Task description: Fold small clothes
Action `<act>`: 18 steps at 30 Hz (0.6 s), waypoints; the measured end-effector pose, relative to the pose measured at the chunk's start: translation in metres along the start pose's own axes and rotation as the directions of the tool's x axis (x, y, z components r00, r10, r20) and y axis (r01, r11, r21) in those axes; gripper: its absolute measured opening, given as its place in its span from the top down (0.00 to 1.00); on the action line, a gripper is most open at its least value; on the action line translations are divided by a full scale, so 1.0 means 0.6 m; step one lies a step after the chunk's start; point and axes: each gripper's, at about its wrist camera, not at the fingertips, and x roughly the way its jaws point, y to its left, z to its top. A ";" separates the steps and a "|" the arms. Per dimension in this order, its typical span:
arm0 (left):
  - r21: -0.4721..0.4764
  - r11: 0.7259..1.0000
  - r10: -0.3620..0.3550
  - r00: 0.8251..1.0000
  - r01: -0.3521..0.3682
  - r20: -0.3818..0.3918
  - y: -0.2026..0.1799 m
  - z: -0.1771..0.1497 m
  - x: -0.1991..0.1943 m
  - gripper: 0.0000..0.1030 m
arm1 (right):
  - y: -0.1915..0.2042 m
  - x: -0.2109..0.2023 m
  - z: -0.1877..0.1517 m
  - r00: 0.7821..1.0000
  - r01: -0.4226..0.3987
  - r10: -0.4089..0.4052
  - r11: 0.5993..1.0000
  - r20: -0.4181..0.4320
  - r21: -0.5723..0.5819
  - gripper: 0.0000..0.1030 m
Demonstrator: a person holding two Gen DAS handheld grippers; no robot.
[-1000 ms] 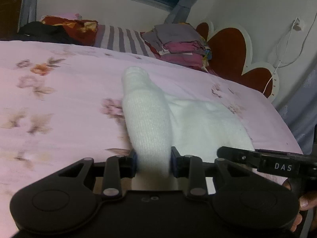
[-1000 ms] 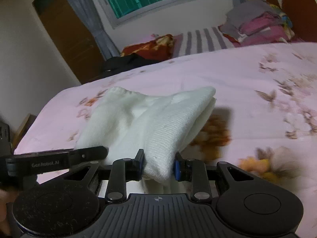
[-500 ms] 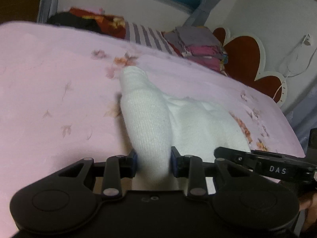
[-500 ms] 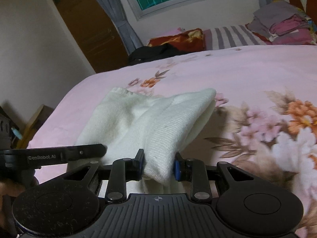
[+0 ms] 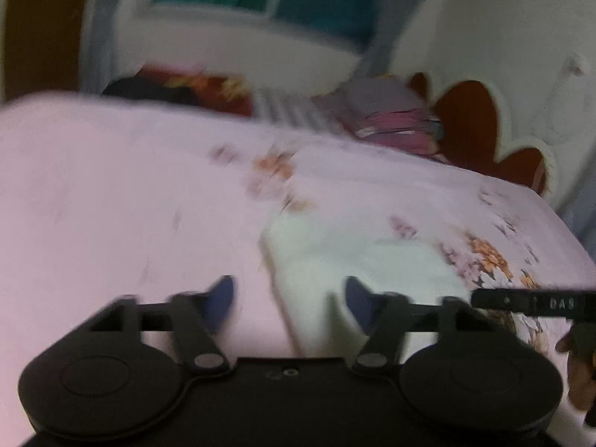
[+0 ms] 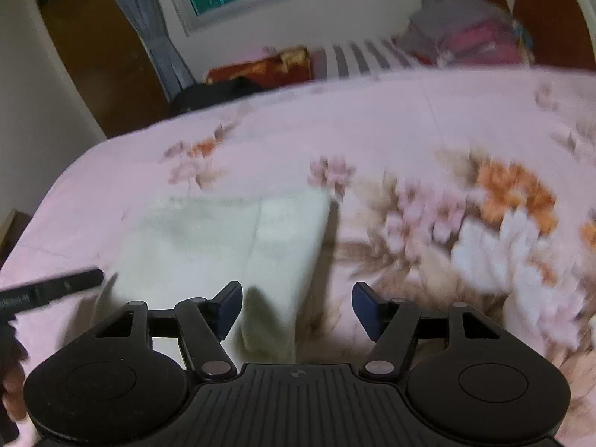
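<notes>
Our left gripper (image 5: 288, 300) and right gripper (image 6: 296, 303) jaws have just been opening, pads clear of the blurred white cloth (image 6: 223, 246) lying between them.

"DAS" on black bar (image 5: 536, 302), right edge.

A white garment (image 6: 223, 246) is lying just ahead of the black right gripper (image 6: 296, 307), whose pads (image 6: 229, 305) are showing dark blue. The black left gripper (image 5: 288, 305) is showing the same blue pads (image 5: 219, 303). Beyond both, a pale pink bedspread (image 6: 372, 130) is spreading out, printed with orange, pink and white flowers. Far ahead, a grey-and-white striped pillow (image 6: 357, 56), a red and orange patterned cloth (image 6: 268, 69) and a grey and pink stack (image 5: 391, 119) are sitting against a reddish-brown, cream-edged headboard (image 5: 473, 119).
</notes>
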 end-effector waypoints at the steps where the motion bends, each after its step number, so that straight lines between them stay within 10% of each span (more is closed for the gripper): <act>1: 0.026 1.000 -0.007 1.000 0.007 -0.014 -0.006 0.009 0.012 0.67 | 0.009 -0.002 0.006 1.000 -0.007 0.008 1.000 0.010 -0.015 0.38; 7: 0.088 0.992 -0.079 0.991 0.089 -0.112 -0.029 0.002 0.092 0.71 | 0.065 0.063 0.015 1.000 0.000 -0.002 0.987 -0.015 -0.162 0.82; 18: 0.131 0.985 -0.104 0.993 0.109 -0.047 -0.044 -0.007 0.025 0.75 | 0.037 0.067 0.004 0.997 0.081 -0.081 0.987 0.008 -0.139 0.79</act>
